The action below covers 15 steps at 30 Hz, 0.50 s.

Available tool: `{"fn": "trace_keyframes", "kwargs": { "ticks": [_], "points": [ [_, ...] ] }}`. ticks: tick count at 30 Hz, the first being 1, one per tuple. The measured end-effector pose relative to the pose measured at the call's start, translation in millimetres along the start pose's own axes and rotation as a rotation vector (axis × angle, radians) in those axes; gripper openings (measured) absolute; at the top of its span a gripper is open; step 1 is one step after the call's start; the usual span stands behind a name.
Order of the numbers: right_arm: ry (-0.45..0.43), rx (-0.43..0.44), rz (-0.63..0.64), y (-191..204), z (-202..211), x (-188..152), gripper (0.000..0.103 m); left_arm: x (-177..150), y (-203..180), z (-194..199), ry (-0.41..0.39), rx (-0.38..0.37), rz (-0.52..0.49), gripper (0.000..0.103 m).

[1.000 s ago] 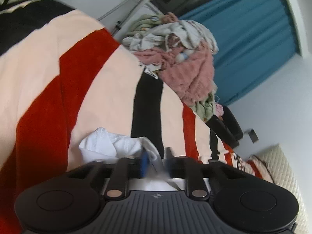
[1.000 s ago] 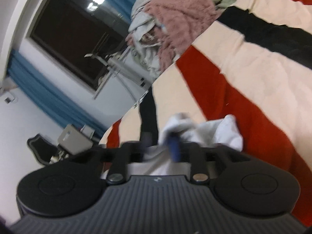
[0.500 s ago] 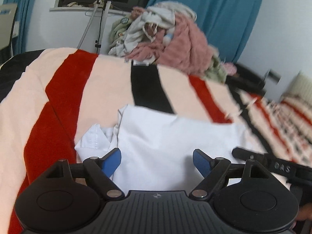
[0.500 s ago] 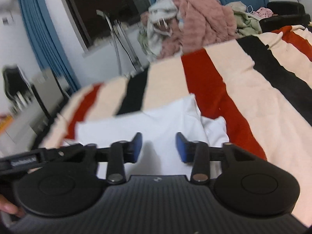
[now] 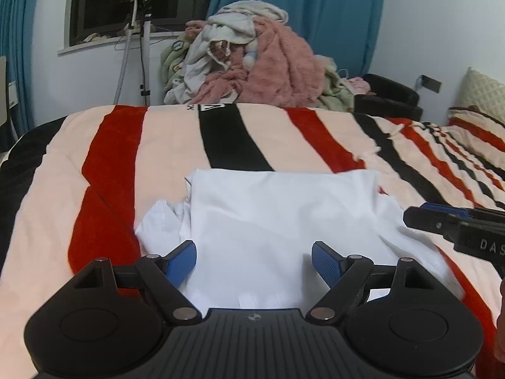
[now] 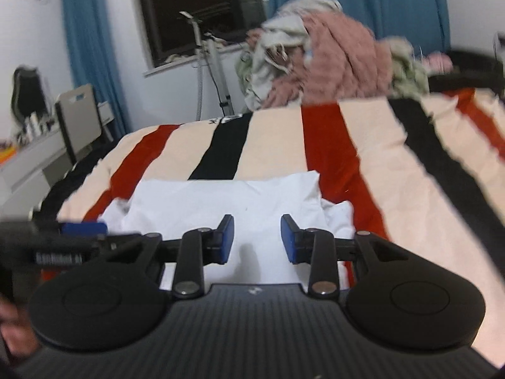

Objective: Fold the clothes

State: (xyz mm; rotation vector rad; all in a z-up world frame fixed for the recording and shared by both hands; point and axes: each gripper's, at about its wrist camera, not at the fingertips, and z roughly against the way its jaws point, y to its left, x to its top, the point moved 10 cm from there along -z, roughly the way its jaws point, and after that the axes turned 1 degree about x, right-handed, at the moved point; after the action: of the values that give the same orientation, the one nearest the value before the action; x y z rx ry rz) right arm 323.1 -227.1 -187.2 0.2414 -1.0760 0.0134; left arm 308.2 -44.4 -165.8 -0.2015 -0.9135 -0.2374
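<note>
A white garment (image 5: 277, 218) lies folded flat on the striped blanket (image 5: 170, 145), with a sleeve bunched at its left side. It also shows in the right wrist view (image 6: 227, 202). My left gripper (image 5: 254, 263) is open and empty, raised above the garment's near edge. My right gripper (image 6: 257, 238) is open and empty above the garment's right half; it also shows in the left wrist view (image 5: 454, 221) at the right edge. The left gripper shows at the left of the right wrist view (image 6: 63, 237).
A heap of unfolded clothes (image 5: 252, 60) with a pink fleece sits beyond the far edge of the bed. A garment steamer stand (image 5: 143, 47) is by the window. A pillow (image 5: 483, 94) lies at the right. A desk and chair (image 6: 72, 120) stand to the left.
Both grippers were shut on the white garment a second ago. They opened, let it go onto the blanket and drew back and up, levelling out.
</note>
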Motion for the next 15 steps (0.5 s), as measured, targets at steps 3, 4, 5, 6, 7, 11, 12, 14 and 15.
{"fn": "trace_keyframes", "kwargs": {
  "ticks": [3, 4, 5, 6, 7, 11, 12, 14, 15],
  "points": [
    [0.032, 0.012, -0.027, 5, 15, -13, 0.036, -14, -4, 12, 0.018, 0.002, 0.007, 0.082],
    [0.049, 0.006, -0.037, 6, 15, -20, 0.036, -20, -5, 13, 0.029, -0.003, 0.024, 0.082],
    [0.066, 0.001, -0.047, 6, 15, -27, 0.036, -26, -5, 14, 0.041, -0.007, 0.042, 0.082],
    [0.084, -0.005, -0.057, 7, 14, -34, 0.035, -31, -6, 14, 0.053, -0.010, 0.057, 0.082],
    [0.109, -0.012, -0.061, 7, 10, -44, 0.035, -37, -6, 12, 0.065, -0.008, 0.062, 0.082],
    [0.128, -0.025, -0.079, 6, -2, -66, 0.035, -42, -2, 20, 0.058, -0.015, 0.096, 0.082],
    [0.121, -0.026, -0.090, 5, -1, -66, 0.035, -41, 0, 25, 0.056, -0.023, 0.118, 0.082],
    [0.115, -0.026, -0.118, 2, 2, -66, 0.035, -43, 3, 39, 0.052, -0.056, 0.195, 0.082],
    [0.113, -0.028, -0.119, 3, 3, -67, 0.035, -44, 5, 47, 0.051, -0.076, 0.242, 0.082]
  ]
}}
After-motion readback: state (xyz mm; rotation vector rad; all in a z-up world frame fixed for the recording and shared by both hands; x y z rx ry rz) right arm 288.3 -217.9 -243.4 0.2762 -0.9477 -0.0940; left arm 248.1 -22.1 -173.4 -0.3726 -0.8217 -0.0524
